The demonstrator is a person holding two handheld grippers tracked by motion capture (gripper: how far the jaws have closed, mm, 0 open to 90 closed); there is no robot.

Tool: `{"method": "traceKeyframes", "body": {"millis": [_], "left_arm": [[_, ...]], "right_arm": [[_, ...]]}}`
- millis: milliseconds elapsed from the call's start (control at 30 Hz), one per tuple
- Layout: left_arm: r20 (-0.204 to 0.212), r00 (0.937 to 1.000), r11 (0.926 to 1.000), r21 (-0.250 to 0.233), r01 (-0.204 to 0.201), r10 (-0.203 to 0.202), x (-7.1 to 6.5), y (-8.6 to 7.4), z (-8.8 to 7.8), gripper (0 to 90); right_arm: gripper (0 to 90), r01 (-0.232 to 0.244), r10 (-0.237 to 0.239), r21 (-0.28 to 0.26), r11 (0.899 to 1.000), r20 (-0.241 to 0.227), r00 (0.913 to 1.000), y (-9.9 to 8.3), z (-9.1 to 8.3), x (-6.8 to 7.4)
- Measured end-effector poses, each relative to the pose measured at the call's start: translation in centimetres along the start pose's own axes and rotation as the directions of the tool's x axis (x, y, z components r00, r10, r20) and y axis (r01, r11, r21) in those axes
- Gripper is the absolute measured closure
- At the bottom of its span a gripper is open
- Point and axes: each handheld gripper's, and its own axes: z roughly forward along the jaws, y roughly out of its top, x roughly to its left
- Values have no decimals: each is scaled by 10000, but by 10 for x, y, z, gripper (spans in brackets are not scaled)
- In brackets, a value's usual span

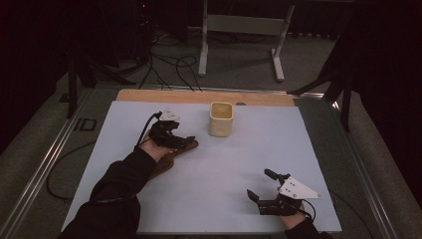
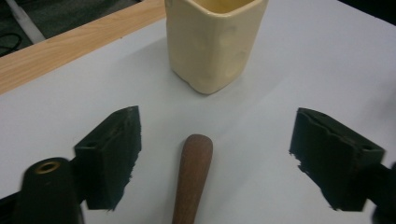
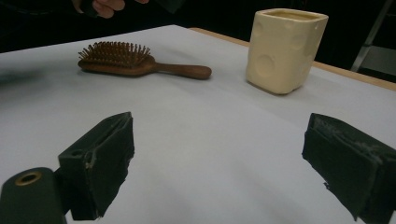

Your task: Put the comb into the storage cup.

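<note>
The left hand-held gripper (image 1: 180, 141) hangs right over the wooden hairbrush (image 3: 135, 61), and the left gripper view says it all: the brush handle runs up between the two black jaws, which stand apart on either side with clear gaps, no pad touching wood. So the pick-up looks lined up but not made; the brush lies flat on the surface, bristles up, its handle tip pointing toward the cream cup (image 1: 221, 119) that stands upright just beyond it, near but not touching. What is left, as a guess, is the squeeze, the lift, and perhaps a drop into that cup, which seems empty from above, though its bottom is hard to make out. Over on the other side, the right hand-held gripper (image 1: 263, 187) rests low near the front edge, well apart from brush and cup, jaws wide apart and holding nothing. The surface (image 1: 234, 174) is a pale sheet laid over a wooden board whose far edge shows as a tan strip behind the cup. Around it the room is dim: metal rails (image 1: 45, 164) flank the surface, black cables (image 1: 169, 67) snake across a grey floor, and the pale legs of a stand (image 1: 239, 30) rise at the back.
</note>
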Motion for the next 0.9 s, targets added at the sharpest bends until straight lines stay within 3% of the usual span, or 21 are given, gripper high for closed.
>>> {"method": "traceKeyframes", "body": {"millis": [133, 333, 633, 800, 900], "left_arm": [[-185, 9997, 9998, 108, 188, -186, 2, 0, 7, 256], [-452, 9978, 9974, 511, 506, -483, 6, 2, 16, 423], [-1128, 9883, 9868, 1130, 1157, -1029, 9, 2, 30, 623], [-1183, 9855, 9830, 1231, 1362, -1218, 10, 4, 35, 771], [-1316, 9828, 9799, 1345, 1470, -1293, 12, 5, 38, 804]], "right_arm": [[88, 23, -23, 7, 10000, -3, 10000, 0, 0, 0], [88, 16, -16, 22, 10000, -5, 10000, 0, 0, 0], [88, 34, -34, 2, 10000, -46, 10000, 0, 0, 0], [88, 12, -12, -11, 10000, -65, 10000, 0, 0, 1], [88, 18, -18, -9, 10000, -68, 10000, 0, 0, 1]]}}
